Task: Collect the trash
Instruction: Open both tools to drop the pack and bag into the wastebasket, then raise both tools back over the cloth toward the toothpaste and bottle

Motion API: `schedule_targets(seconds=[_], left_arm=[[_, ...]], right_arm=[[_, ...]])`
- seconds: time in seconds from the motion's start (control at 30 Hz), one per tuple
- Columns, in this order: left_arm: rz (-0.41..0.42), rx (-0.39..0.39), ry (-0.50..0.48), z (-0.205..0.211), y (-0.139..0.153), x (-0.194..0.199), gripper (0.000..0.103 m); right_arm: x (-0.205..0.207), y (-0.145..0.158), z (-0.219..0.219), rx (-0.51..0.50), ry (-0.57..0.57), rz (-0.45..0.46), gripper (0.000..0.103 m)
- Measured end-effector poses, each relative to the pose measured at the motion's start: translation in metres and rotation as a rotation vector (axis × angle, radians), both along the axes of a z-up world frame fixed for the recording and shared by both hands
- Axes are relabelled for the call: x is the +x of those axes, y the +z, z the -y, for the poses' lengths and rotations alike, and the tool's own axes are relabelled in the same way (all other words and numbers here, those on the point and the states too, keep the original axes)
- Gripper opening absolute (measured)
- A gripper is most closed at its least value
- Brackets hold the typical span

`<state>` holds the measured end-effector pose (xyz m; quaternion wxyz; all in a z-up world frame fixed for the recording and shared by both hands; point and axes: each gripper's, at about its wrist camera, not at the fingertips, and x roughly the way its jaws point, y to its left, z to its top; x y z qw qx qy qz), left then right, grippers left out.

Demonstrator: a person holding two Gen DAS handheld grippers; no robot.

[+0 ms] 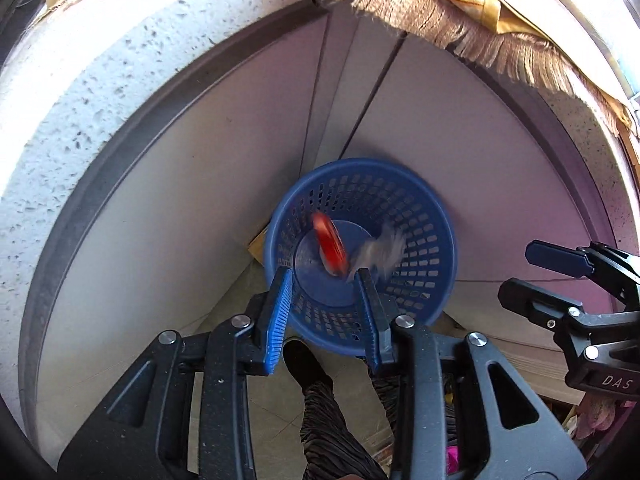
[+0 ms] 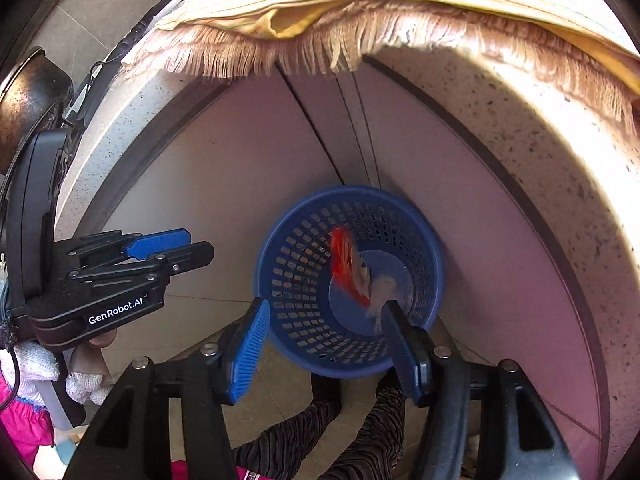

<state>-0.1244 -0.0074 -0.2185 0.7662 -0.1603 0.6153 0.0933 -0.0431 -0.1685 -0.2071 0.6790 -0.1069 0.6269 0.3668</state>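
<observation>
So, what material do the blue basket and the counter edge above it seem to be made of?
The blue basket looks like moulded plastic: uniform colour, slightly glossy, with regular rectangular holes in its wall. The counter edge looks like stone or terrazzo, pale with dark speckles and a smooth rounded profile; whether it is natural or composite cannot be told.

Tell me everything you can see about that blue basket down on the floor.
The blue basket is a round, plastic-looking bin with slotted walls and a solid disc bottom. It stands upright on the floor, open top toward the cameras, close to the grey cabinet panels. Within its opening show a blurred red piece and a blurred whitish scrap. Both open grippers hover above; neither touches it.
</observation>
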Motion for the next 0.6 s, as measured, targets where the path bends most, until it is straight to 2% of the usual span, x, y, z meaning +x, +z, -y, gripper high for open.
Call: schedule_targets(seconds=[0.3, 0.33, 0.4, 0.6], left_arm=[[0.043, 0.007, 0.003, -0.009, 0.024, 0.009, 0.032], [0.05, 0.009, 0.003, -0.009, 0.028, 0.011, 0.034], [0.073, 0.017, 0.002, -0.009, 0.037, 0.013, 0.045], [0.148, 0.058, -0.028, -0.008, 0.075, 0.023, 0.046]], right_arm=[[-0.002, 0.021, 0.016, 0.047, 0.014, 0.001, 0.064], [-0.001, 0.025, 0.017, 0.052, 0.017, 0.002, 0.065], [0.001, 0.033, 0.018, 0.066, 0.024, 0.007, 0.065], [0.008, 0.063, 0.026, 0.127, 0.027, 0.028, 0.072]])
